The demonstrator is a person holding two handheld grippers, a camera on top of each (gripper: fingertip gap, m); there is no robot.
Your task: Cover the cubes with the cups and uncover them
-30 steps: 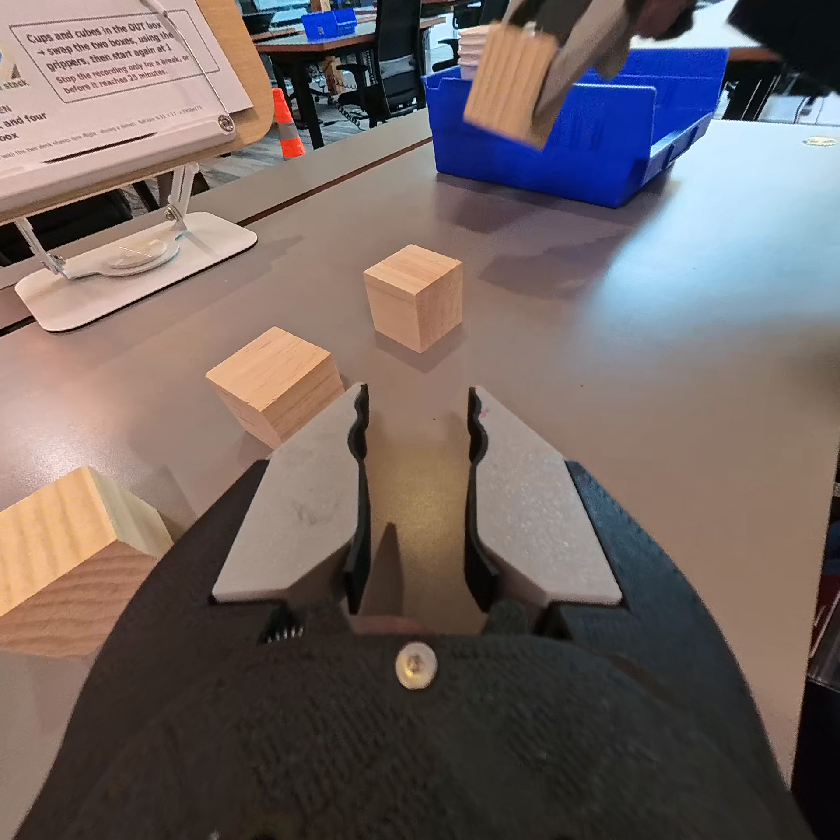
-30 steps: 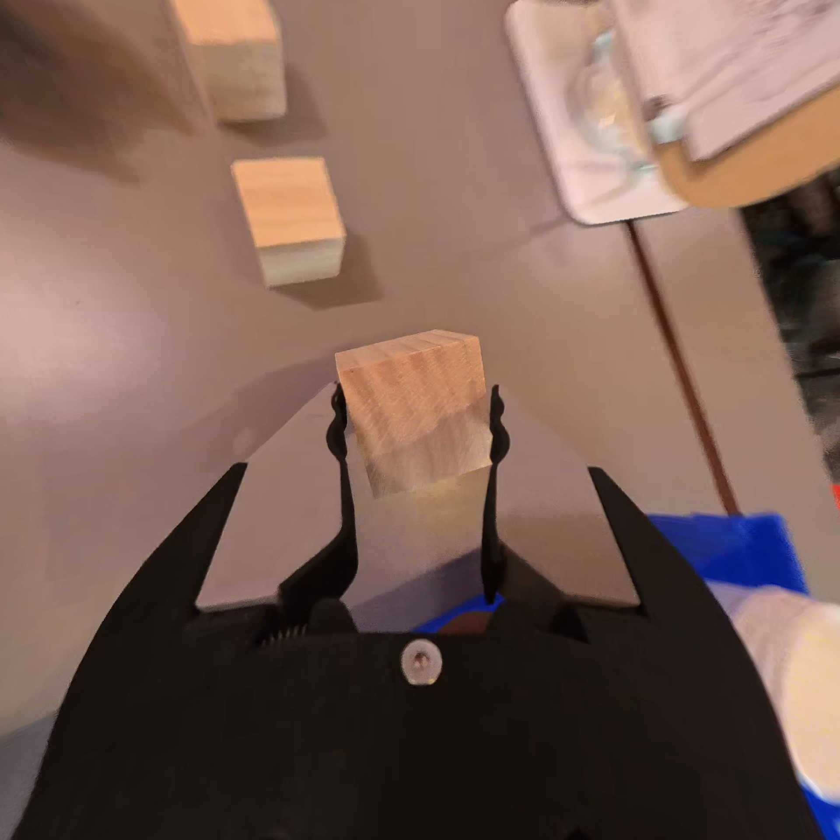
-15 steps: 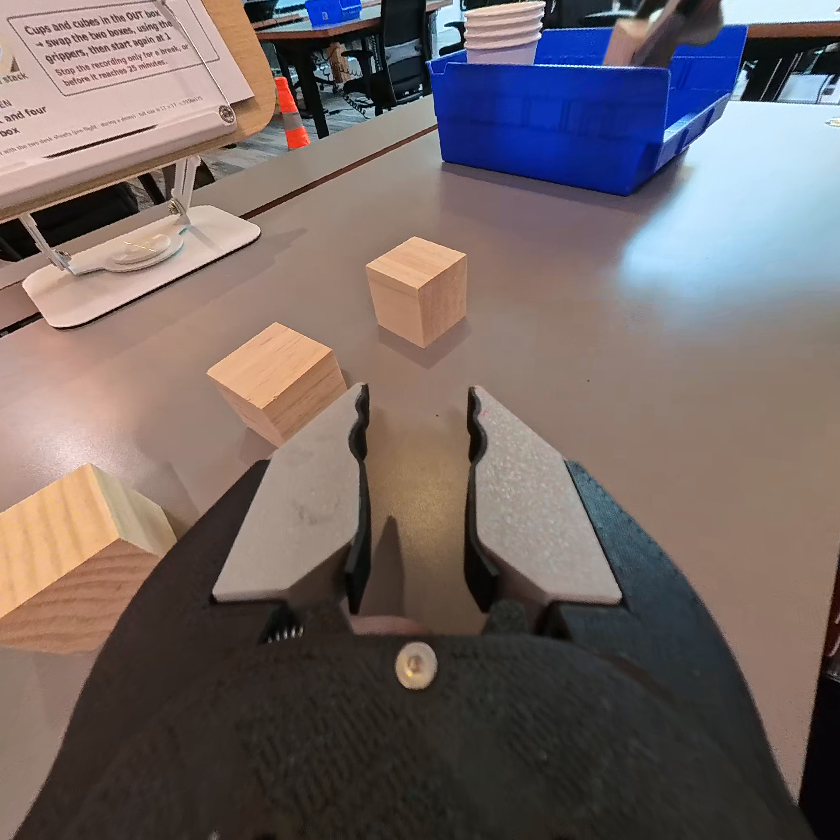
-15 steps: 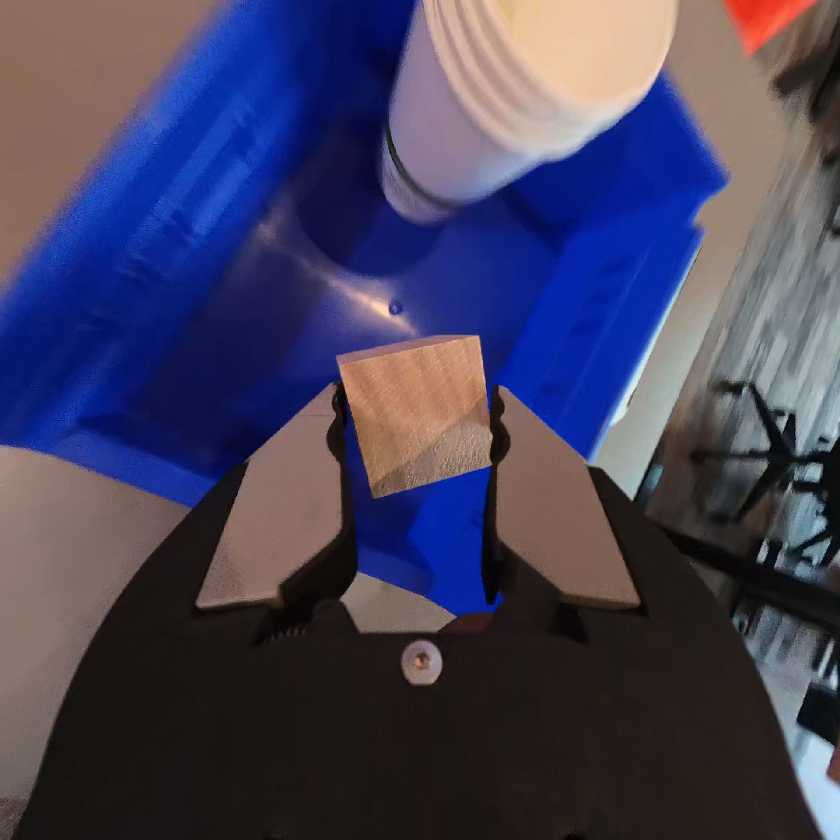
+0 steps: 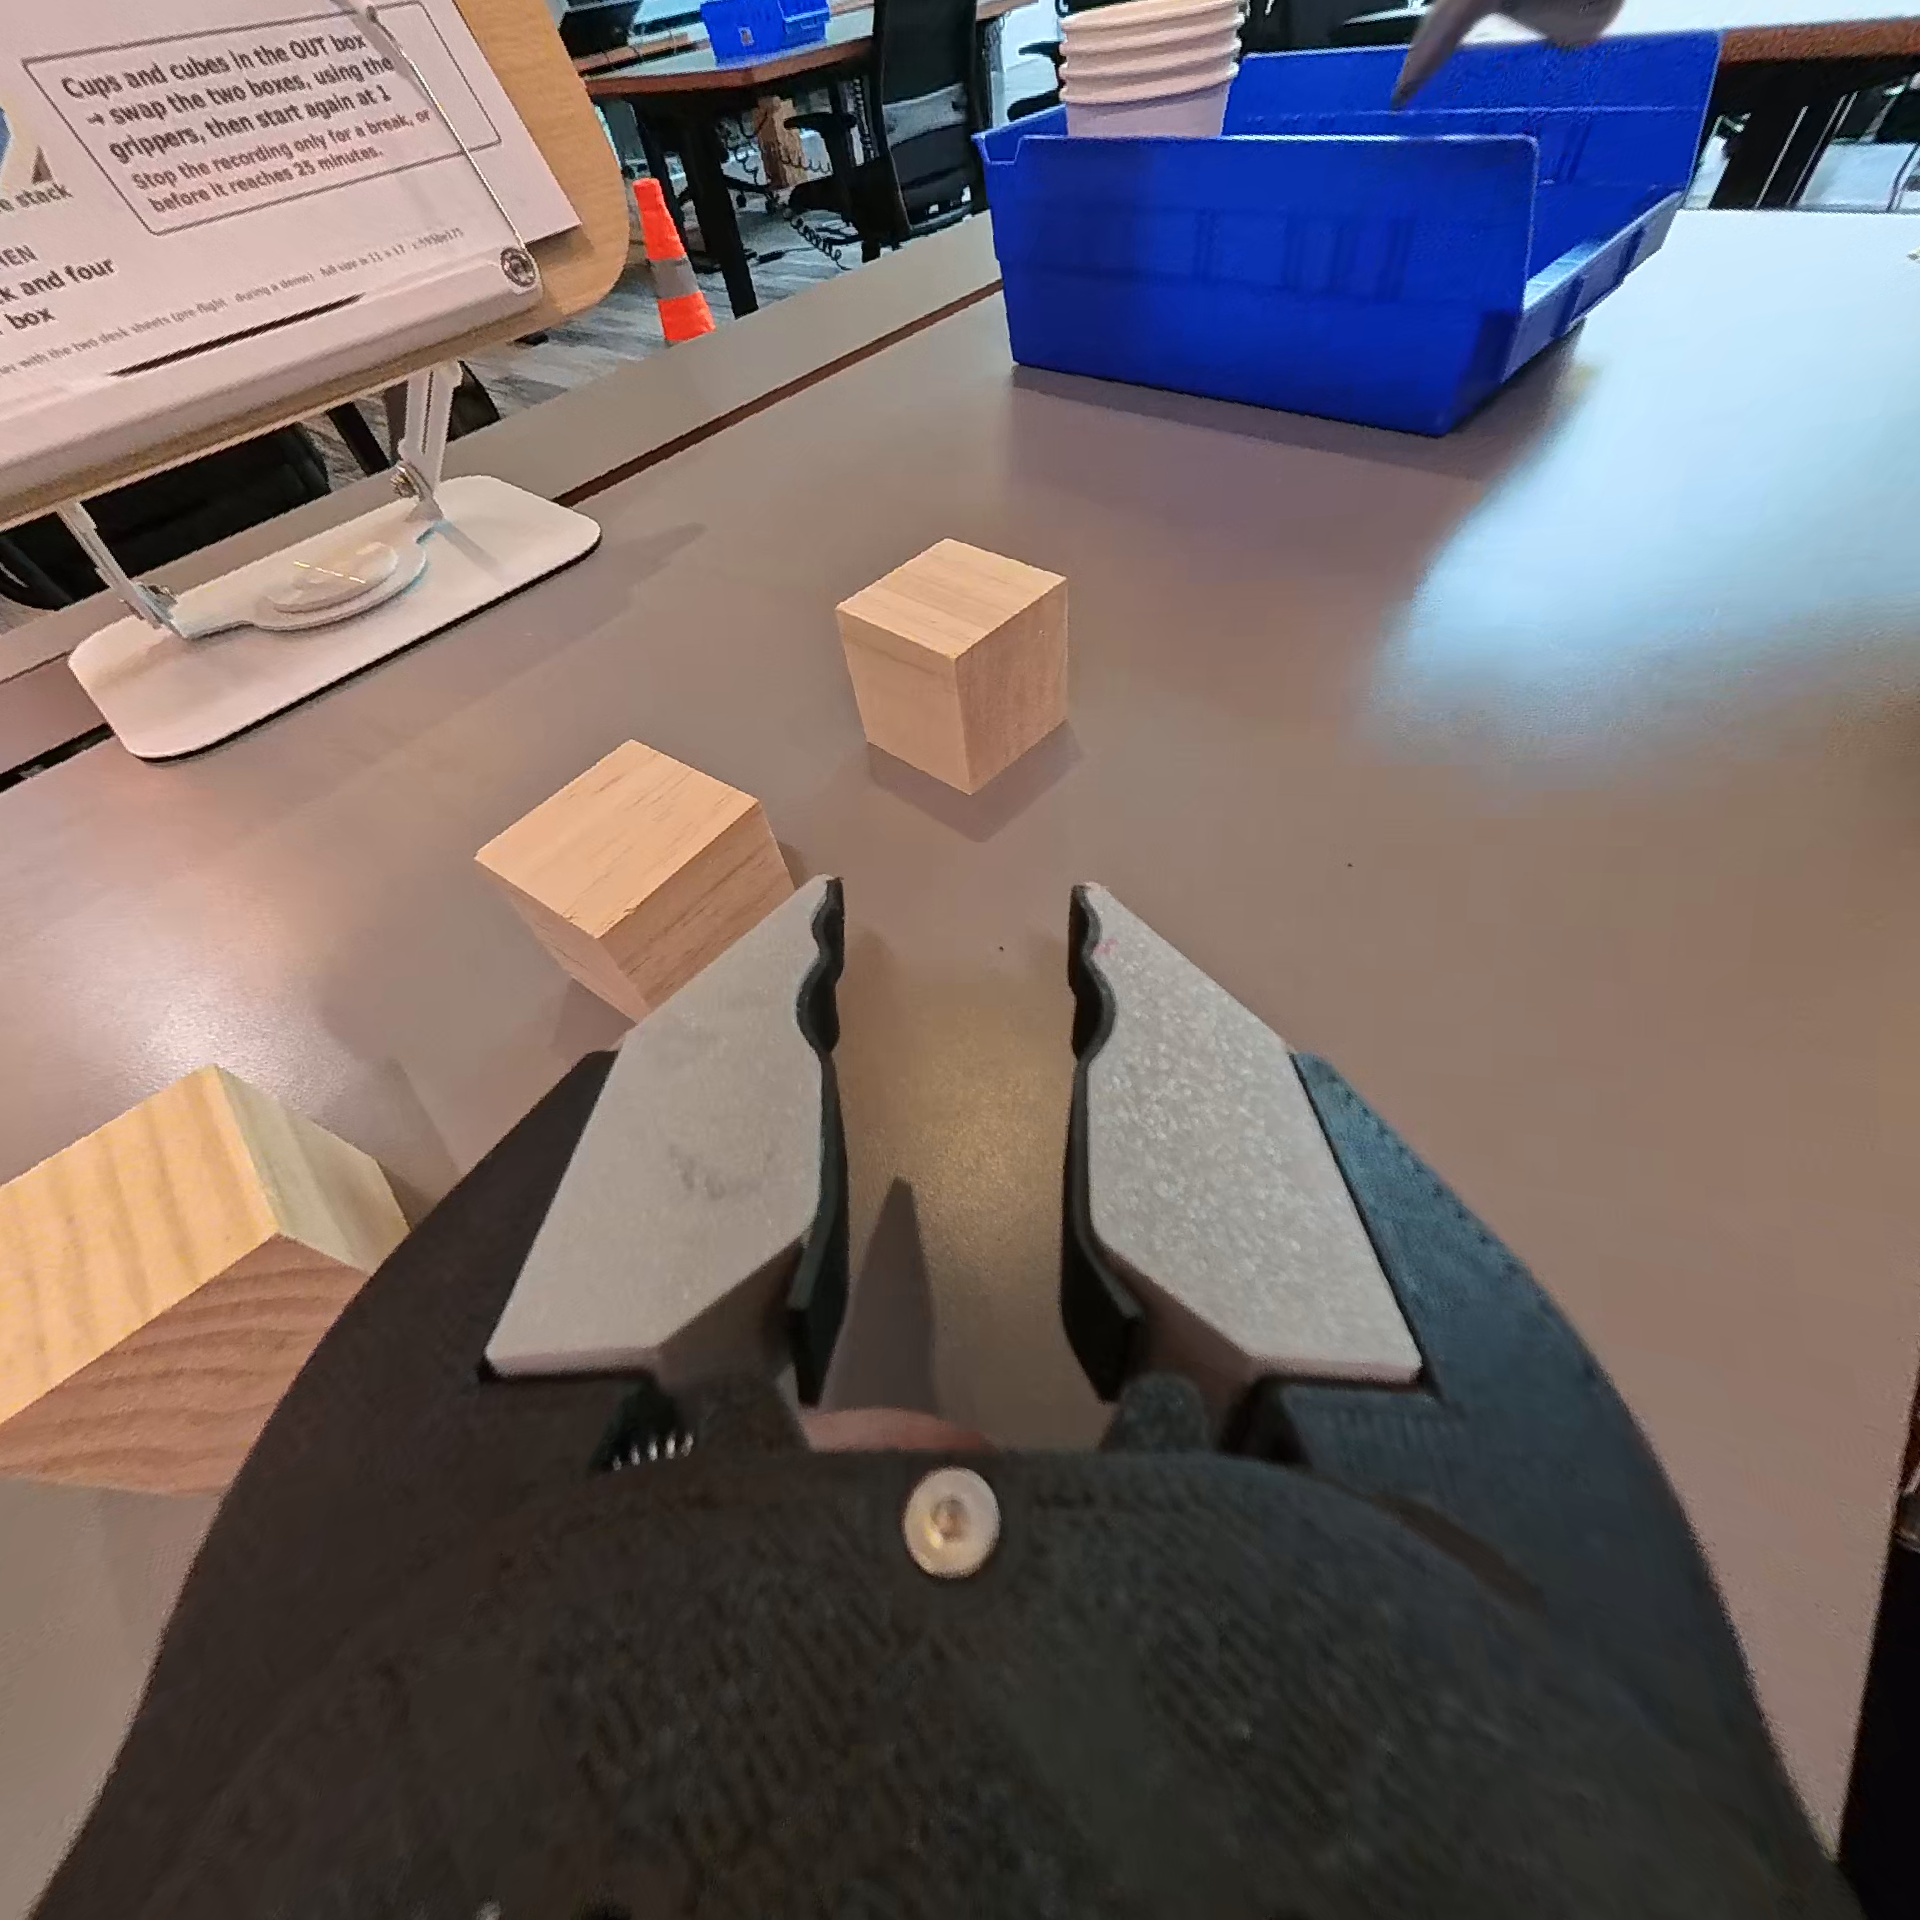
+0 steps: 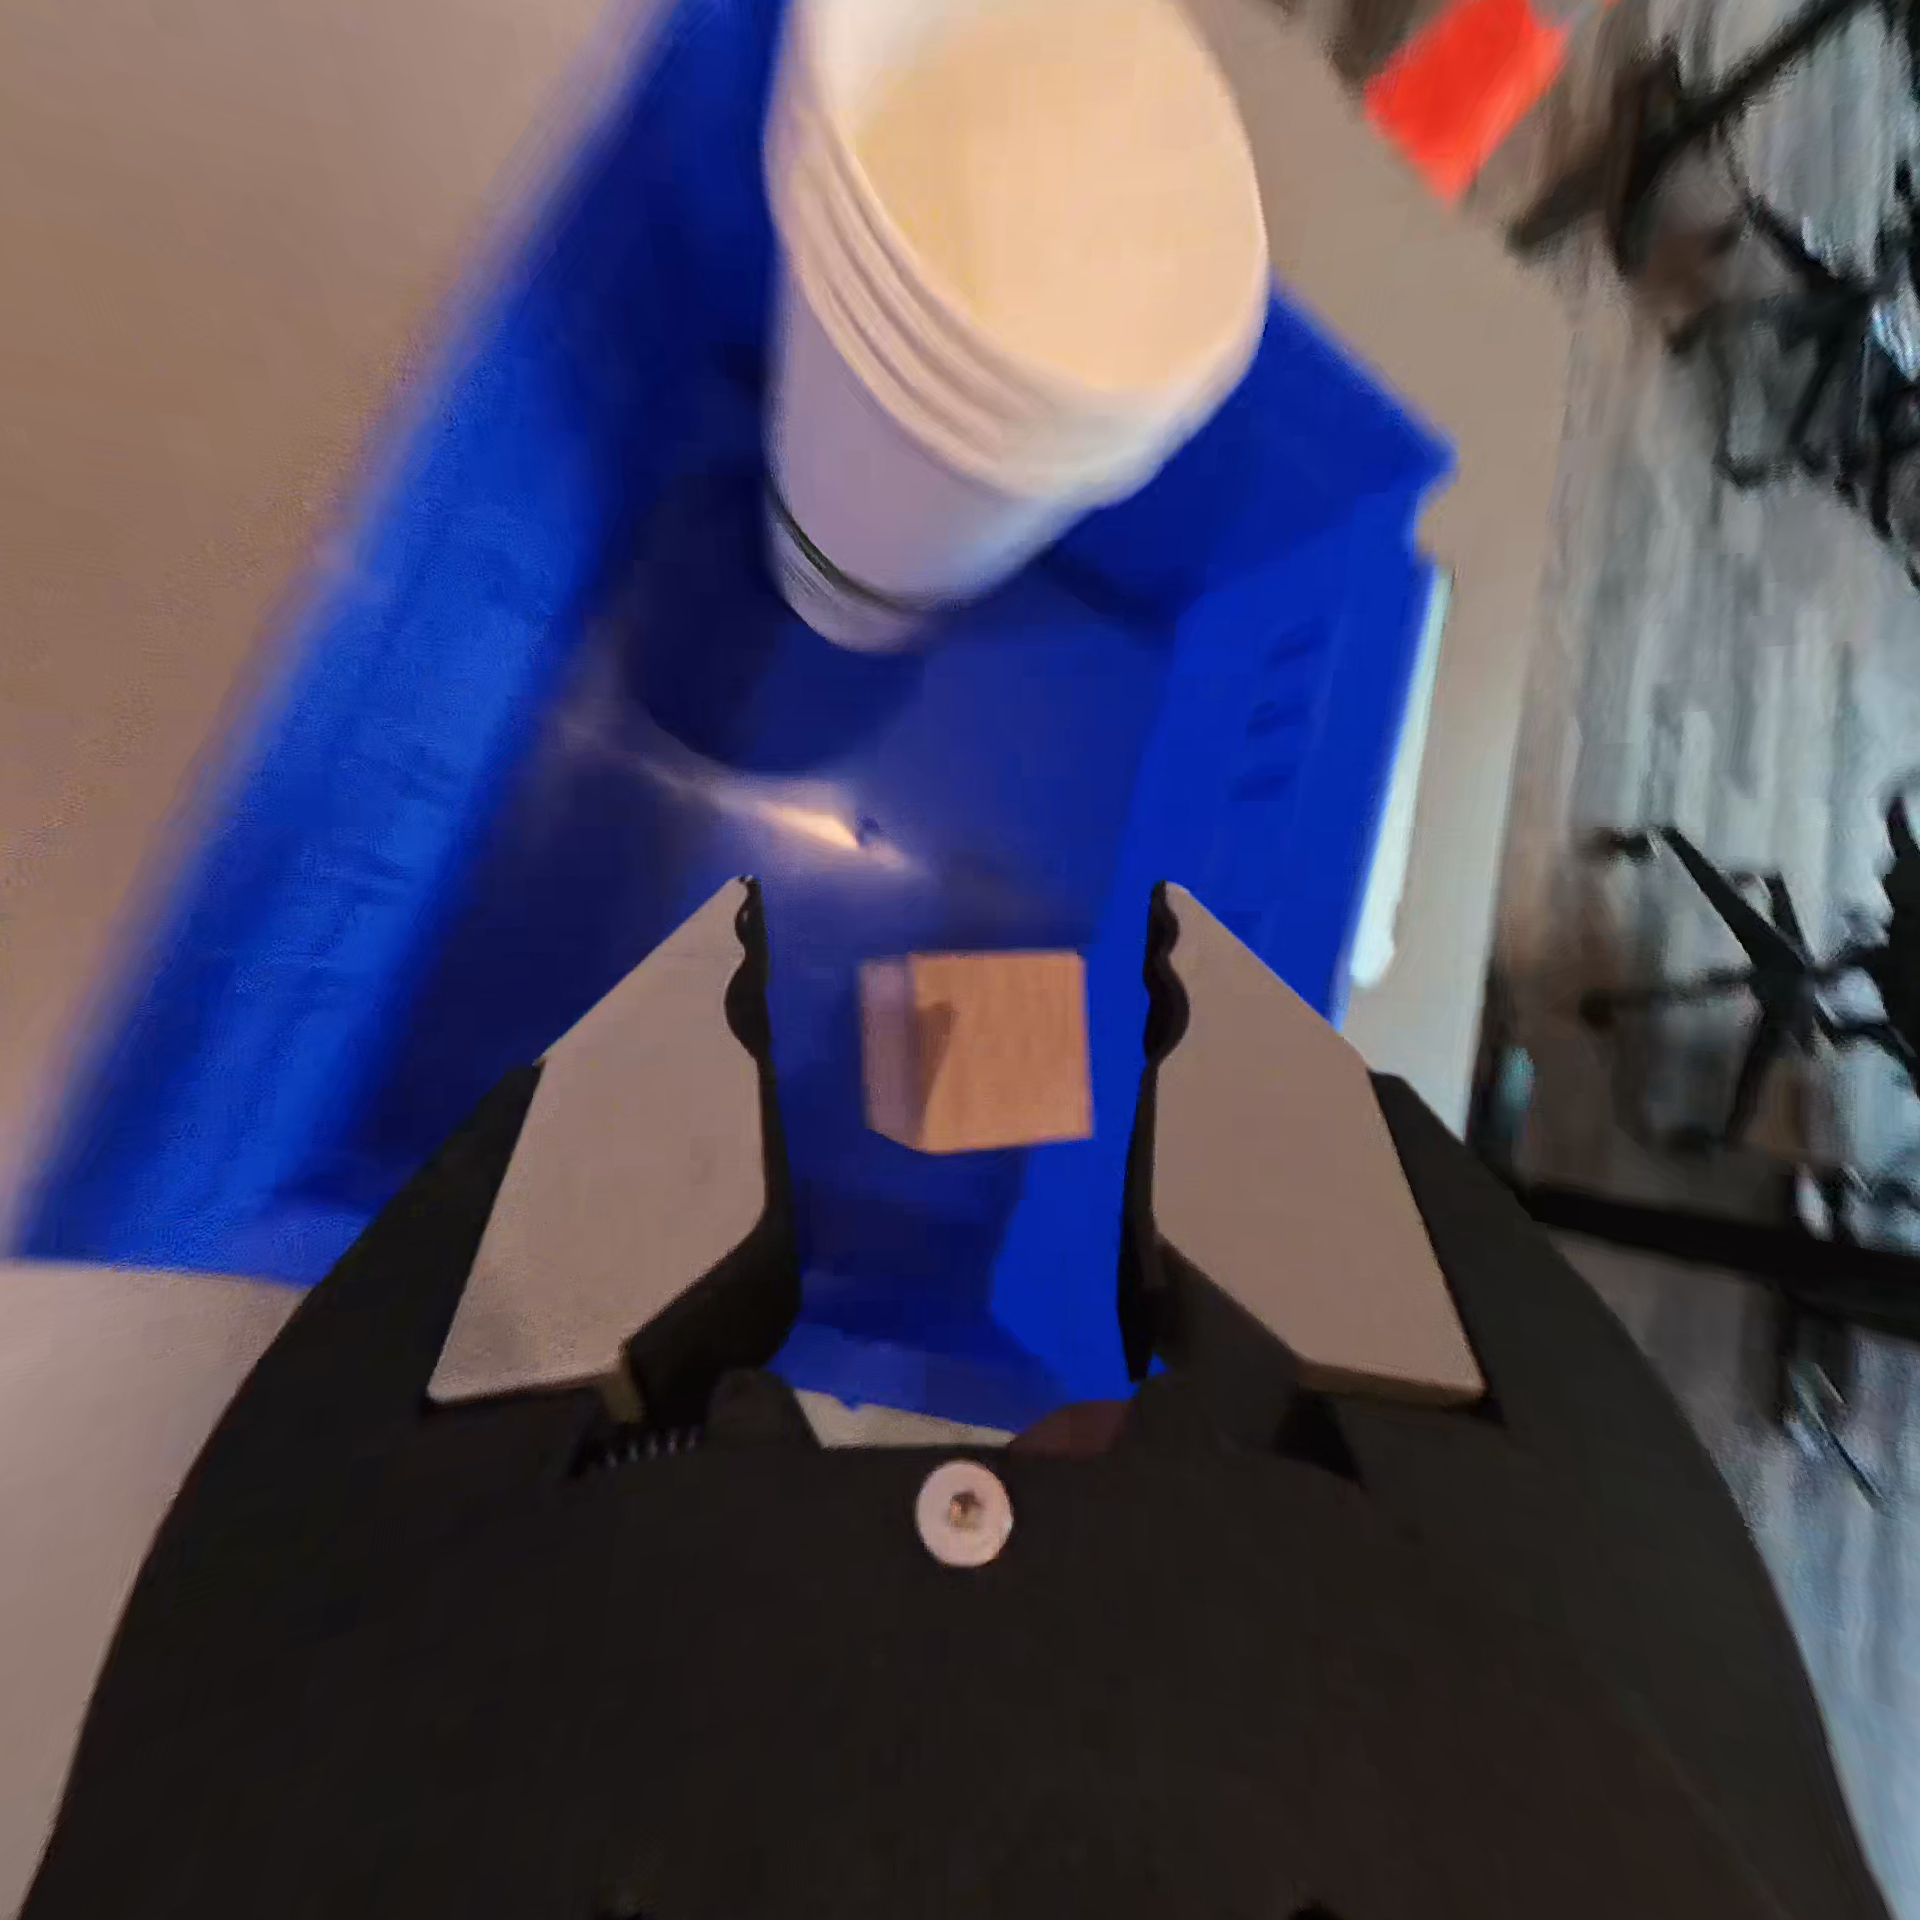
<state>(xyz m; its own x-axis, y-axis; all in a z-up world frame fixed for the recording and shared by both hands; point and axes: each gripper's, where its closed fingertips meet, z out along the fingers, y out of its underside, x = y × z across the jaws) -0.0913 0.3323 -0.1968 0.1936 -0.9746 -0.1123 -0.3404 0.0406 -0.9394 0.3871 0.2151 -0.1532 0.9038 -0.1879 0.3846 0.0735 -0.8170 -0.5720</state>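
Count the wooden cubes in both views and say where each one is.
4. Three stand on the table: far cube, middle cube, near cube at left. One cube is loose in the blue bin, between the open right gripper.

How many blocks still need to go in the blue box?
One wooden cube is already at the blue bin, beside the stack of white cups; the right gripper hangs open above it, fingers clear of its sides. Nothing is in hand: the left gripper is open over bare table. Three cubes are left on the table.
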